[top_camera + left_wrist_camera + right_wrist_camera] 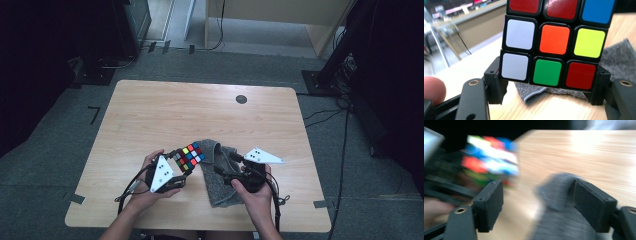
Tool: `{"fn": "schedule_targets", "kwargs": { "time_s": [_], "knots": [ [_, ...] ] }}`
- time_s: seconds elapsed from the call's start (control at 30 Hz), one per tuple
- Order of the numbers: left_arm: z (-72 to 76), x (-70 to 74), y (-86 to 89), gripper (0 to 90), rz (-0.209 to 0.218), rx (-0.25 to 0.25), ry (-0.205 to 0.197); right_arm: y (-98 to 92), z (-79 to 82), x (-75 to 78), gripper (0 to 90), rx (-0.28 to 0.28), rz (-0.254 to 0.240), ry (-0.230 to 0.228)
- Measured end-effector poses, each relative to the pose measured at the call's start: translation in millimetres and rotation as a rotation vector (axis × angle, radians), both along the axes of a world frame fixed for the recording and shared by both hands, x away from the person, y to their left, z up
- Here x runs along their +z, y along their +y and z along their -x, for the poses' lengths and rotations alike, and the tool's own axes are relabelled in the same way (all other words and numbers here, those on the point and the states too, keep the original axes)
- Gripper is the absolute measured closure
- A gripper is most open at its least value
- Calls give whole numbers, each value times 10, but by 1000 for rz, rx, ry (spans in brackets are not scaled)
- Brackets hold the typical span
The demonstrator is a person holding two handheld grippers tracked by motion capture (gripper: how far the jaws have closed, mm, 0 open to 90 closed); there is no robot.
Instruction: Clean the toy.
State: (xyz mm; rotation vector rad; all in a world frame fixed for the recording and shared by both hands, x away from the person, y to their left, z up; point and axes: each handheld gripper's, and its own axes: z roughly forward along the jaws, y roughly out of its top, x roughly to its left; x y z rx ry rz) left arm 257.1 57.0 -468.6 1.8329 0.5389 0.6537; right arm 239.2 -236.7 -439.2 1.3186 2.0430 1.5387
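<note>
Multicoloured puzzle cube [189,156], at lower centre of the high view, sits clamped between the jaws of the left tool [176,176], raised just above the counter [165,107] beside the grey cloth [220,175]. Right tool [537,202] stands open, one jaw against a raised fold of cloth, not gripping it. Judged step: readying cloth to wipe the cube; next, pinching that fold. No legible writing.

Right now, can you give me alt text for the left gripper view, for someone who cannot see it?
A scrambled Rubik's cube sits between the left tool's two black jaws, its lower corners at their pads, with white, orange, yellow, green and red stickers facing the camera. Behind it, a grey cloth lies on the wooden table.
</note>
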Motion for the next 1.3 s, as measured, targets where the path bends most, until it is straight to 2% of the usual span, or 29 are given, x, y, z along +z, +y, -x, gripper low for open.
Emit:
{"fn": "schedule_targets", "kwargs": {
  "time_s": [0.1,0.17,0.2,0.27,0.37,0.4,0.47,0.53,0.57,0.67,0.77,0.8,0.83,0.93,1.0,1.07,1.13,1.2,1.3],
  "knots": [
    [-68,42,122,331,89,-16,77,7,-59,-197,262,-39,60,20],
    [-100,53,185,333,128,-24,101,68,-90,-307,259,-32,116,24],
    [-111,55,208,334,146,-32,109,123,-101,-369,262,-25,180,19],
    [-137,62,253,333,177,-35,133,189,-113,-454,282,-9,241,35],
    [-158,71,281,333,191,-10,148,223,-122,-585,440,20,293,71],
    [-176,67,274,333,199,4,172,216,-124,-608,506,24,302,76],
    [-234,63,247,334,145,36,244,191,-125,-661,619,30,345,98],
    [-237,32,225,335,117,44,251,154,-131,-693,691,35,374,118],
    [-240,22,218,334,108,41,260,134,-135,-701,704,28,383,114],
    [-223,3,200,334,113,35,246,71,-145,-690,682,-23,443,101],
    [-210,9,176,334,83,29,256,-37,-159,-648,566,-105,517,85],
    [-206,11,166,334,79,31,265,-96,-161,-608,534,-135,512,84],
    [-204,12,160,334,75,36,273,-168,-159,-556,530,-168,481,85],
    [-202,8,143,334,74,39,289,-335,-125,-406,487,-238,306,75],
    [-191,0,129,334,66,37,285,-314,-126,-386,422,-220,237,73],
    [-176,-4,112,334,55,23,271,-219,-156,-424,352,-197,236,79],
    [-170,-5,88,334,55,16,264,-110,-203,-492,304,-190,264,88],
    [-165,-9,69,334,57,17,267,-61,-263,-564,295,-201,271,108],
    [-147,-15,50,334,60,30,256,-79,-335,-645,312,-222,232,142]
  ]
}}
